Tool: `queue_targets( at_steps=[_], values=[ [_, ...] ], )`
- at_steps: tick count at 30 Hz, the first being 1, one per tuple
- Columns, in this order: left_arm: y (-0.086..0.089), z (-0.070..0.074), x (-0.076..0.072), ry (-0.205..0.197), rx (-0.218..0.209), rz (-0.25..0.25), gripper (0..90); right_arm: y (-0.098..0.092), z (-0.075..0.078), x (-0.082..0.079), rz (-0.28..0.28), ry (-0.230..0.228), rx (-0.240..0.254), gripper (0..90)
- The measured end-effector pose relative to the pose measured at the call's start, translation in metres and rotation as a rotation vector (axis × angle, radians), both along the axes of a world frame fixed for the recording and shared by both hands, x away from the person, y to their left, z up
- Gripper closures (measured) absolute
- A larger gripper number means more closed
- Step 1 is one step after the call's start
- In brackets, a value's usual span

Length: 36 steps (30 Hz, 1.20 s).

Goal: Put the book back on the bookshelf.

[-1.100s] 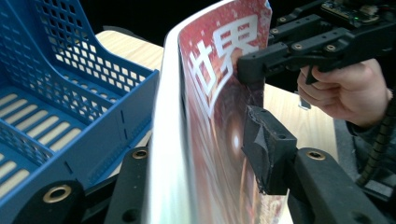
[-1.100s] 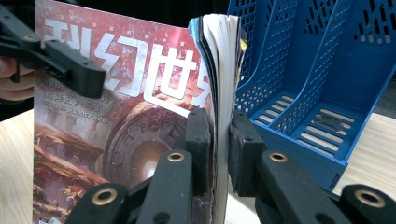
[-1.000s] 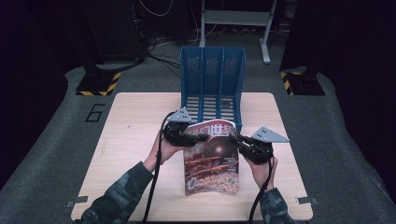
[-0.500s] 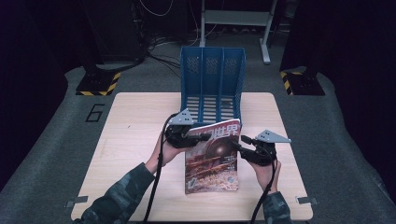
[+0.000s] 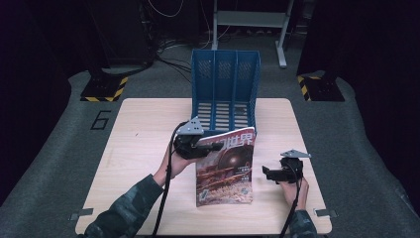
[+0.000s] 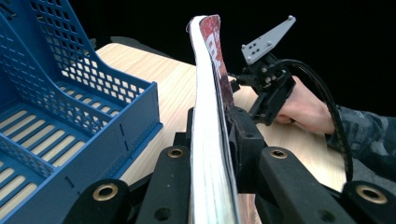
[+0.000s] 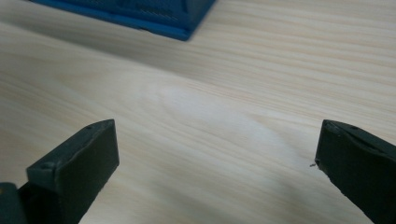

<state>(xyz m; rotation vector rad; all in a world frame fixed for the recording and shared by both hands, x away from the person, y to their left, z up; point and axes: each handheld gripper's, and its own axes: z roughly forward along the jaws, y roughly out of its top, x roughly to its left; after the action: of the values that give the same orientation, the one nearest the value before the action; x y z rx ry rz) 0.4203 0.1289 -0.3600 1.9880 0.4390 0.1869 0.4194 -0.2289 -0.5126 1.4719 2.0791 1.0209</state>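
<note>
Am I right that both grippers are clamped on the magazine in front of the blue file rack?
Not quite. The left gripper is clamped on the magazine in front of the blue file rack, but the right gripper is open over bare table, as the right gripper view shows.

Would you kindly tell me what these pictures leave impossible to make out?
- Magazine: the cover print is too small to read in the high view; the left gripper view shows it edge-on.
- Left tool: its tips are hidden behind the magazine pages it clamps.
- Blue file rack: cut off by the left edge in the left gripper view.
- Right tool: only the open jaw tips rise into its own view.
</note>
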Motion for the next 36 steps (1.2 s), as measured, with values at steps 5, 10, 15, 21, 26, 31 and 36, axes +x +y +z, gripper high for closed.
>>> queue_targets(
  at_steps=[5, 10, 15, 21, 26, 31, 36],
  values=[
    [-0.001, 0.004, -0.003, 0.017, 0.008, 0.01, 81.3, -0.004, -0.009, 0.009, -0.004, 0.012, -0.069, 0.0],
    [-0.003, 0.006, -0.005, 0.033, 0.014, 0.01, 81.7, -0.012, -0.016, 0.015, -0.028, 0.018, -0.059, 0.0],
    [-0.006, 0.011, -0.01, 0.009, 0.032, -0.003, 82.3, -0.012, -0.016, 0.018, -0.02, 0.017, -0.089, 0.0],
    [-0.009, 0.018, -0.018, -0.006, 0.039, -0.03, 83.5, -0.011, -0.017, 0.018, -0.018, 0.012, -0.088, 0.0],
    [-0.012, 0.023, -0.022, -0.019, 0.06, -0.047, 83.6, -0.011, -0.016, 0.018, -0.014, 0.012, -0.091, 0.7],
    [-0.013, 0.027, -0.024, -0.025, 0.063, -0.068, 83.6, -0.01, -0.016, 0.018, -0.018, 0.01, -0.085, 1.0],
    [-0.011, 0.032, -0.025, -0.034, 0.062, -0.078, 83.6, -0.01, -0.016, 0.018, -0.02, 0.011, -0.084, 1.2]
  ],
)
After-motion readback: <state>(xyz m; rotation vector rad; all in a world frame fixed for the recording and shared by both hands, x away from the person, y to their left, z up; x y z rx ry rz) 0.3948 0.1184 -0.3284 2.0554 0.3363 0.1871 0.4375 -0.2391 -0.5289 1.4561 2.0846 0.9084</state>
